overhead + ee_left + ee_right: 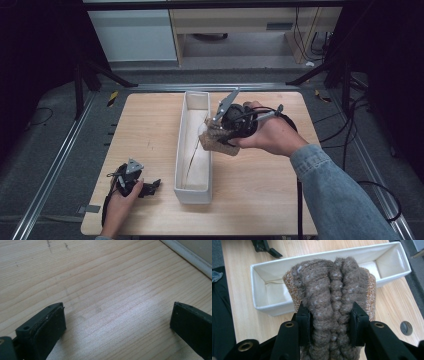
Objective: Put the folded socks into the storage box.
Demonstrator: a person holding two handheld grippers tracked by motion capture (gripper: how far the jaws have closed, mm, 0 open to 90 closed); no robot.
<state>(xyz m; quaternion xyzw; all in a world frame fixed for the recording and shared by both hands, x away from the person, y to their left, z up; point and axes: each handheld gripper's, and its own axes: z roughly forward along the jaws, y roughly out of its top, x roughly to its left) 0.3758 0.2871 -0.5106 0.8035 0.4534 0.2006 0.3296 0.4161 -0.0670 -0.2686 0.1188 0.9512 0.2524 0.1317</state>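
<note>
Presently the knitted bundle (pixel 332 300), brown wool folded thick, sits pinched between the jaws of my right gripper (pixel 329 322), hanging over the near wall of the white box (pixel 179 150). My grip takes only the middle folds; the outer layers bulge free and could catch that rim or slip loose. My left gripper (pixel 117 322) rests wide open and empty on the table (pixel 105 277), too far off to steady the box if it gets nudged.

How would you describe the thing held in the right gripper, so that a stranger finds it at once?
On the wooden table stands a long white box. Just beside its right wall, the right gripper clamps a rolled woolly sock, brown-grey with orange-speckled edges, the one soft thing there.
</note>
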